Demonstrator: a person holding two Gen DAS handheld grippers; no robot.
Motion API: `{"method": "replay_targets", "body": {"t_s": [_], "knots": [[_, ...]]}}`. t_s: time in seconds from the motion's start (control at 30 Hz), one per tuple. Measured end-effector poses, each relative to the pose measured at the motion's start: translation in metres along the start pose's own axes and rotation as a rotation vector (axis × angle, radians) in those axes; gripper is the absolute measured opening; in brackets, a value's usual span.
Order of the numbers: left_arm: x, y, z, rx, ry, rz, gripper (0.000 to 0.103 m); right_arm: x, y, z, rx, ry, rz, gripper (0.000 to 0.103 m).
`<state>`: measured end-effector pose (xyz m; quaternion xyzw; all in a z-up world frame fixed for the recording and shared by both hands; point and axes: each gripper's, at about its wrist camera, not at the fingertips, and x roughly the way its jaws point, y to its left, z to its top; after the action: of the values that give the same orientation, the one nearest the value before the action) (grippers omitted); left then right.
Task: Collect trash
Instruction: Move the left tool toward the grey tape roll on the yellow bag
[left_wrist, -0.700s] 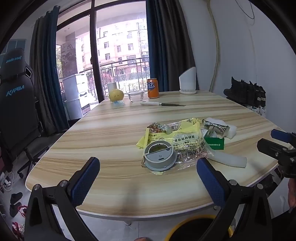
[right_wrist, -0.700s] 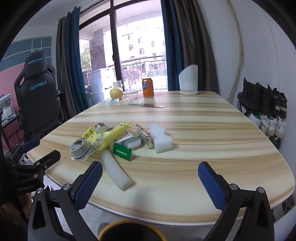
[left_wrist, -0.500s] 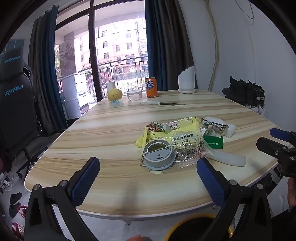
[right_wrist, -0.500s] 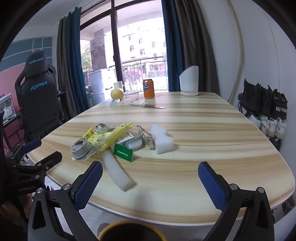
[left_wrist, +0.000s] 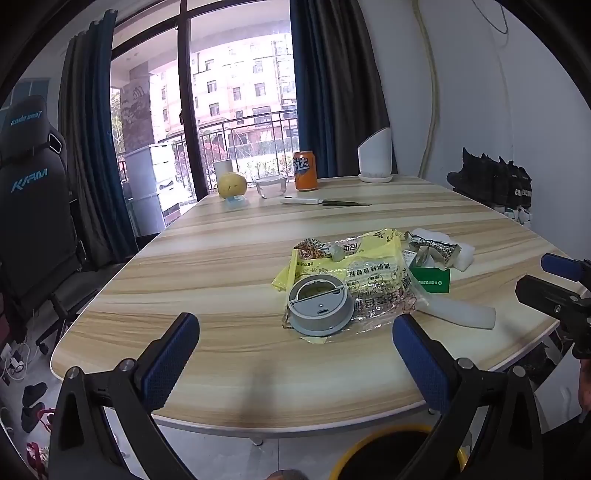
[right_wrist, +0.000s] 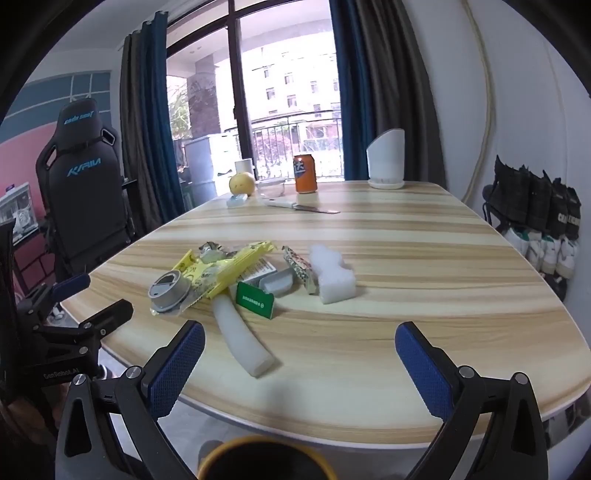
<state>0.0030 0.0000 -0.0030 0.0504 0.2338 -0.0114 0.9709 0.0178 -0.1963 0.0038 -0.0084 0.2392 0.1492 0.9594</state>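
A heap of trash lies near the front of the wooden table (left_wrist: 229, 258): a grey round container (left_wrist: 319, 310) on a yellow wrapper (left_wrist: 354, 266), a green card (left_wrist: 430, 279), a white foam tube (left_wrist: 461, 314) and a white foam block (right_wrist: 332, 275). The same grey container (right_wrist: 170, 290), yellow wrapper (right_wrist: 229, 266), green card (right_wrist: 255, 299) and foam tube (right_wrist: 240, 339) show in the right wrist view. My left gripper (left_wrist: 295, 354) hovers open at the table's near edge, short of the container. My right gripper (right_wrist: 299, 362) is open too, empty, just behind the tube.
A yellow-rimmed bin (left_wrist: 395, 454) stands on the floor under the table's front edge. At the far end are an orange can (left_wrist: 304, 170), a knife (left_wrist: 321, 201), a yellow fruit (left_wrist: 232, 184), a glass bowl (left_wrist: 271, 185) and a white holder (left_wrist: 375, 158). A gaming chair (left_wrist: 29, 206) stands left, shoes (right_wrist: 535, 206) right.
Both views have shifted only slightly; the trash heap sits where it was and both grippers stay wide open.
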Motion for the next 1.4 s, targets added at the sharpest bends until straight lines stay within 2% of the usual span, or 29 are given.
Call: {"method": "replay_targets", "body": {"t_s": [1.4], "knots": [[0.0066,0.007,-0.0024,-0.032,0.041,-0.03,0.102,-0.0021,-0.0049,0.0037,0.011,-0.009,-0.038,0.103]]}}
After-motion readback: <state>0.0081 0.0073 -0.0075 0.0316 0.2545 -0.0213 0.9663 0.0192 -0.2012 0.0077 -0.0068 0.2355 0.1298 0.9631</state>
